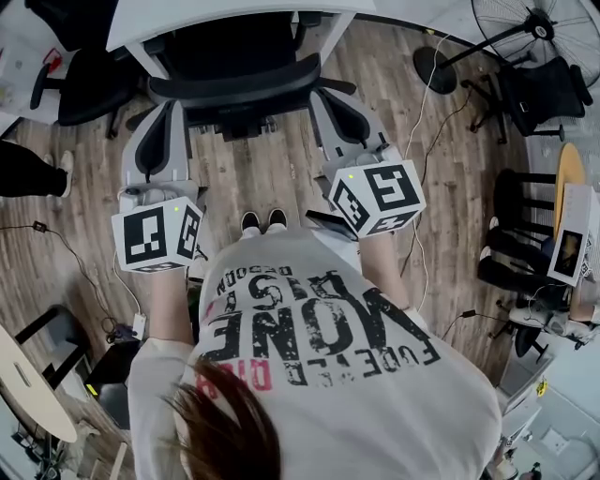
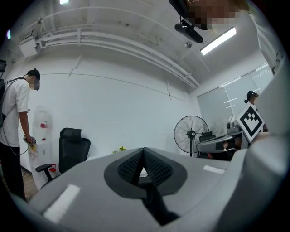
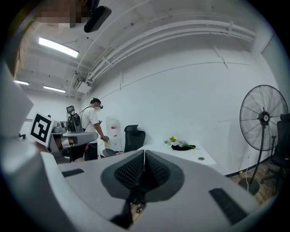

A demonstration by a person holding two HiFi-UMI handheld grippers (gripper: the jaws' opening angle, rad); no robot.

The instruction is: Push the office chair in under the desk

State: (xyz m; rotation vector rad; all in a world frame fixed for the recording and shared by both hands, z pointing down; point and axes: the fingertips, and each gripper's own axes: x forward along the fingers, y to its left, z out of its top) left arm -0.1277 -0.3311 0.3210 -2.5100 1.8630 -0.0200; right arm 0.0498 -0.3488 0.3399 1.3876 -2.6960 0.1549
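The black office chair (image 1: 234,80) stands straight ahead in the head view, its seat tucked under the white desk (image 1: 141,21) and its curved backrest facing me. My left gripper (image 1: 172,108) reaches toward the backrest's left end, and my right gripper (image 1: 324,96) toward its right end. Whether either touches the chair I cannot tell. In the left gripper view the left gripper (image 2: 144,156) is shut with nothing in it. The right gripper (image 3: 144,165) is also shut and empty. Both gripper views look over the chair at a white wall; the desk (image 3: 183,153) shows in the right gripper view.
A standing fan (image 1: 539,23) and a black chair (image 1: 544,89) are at the right, with another black chair (image 1: 80,84) at the left. Cables (image 1: 422,141) trail over the wooden floor. A person (image 2: 16,118) stands by the far wall.
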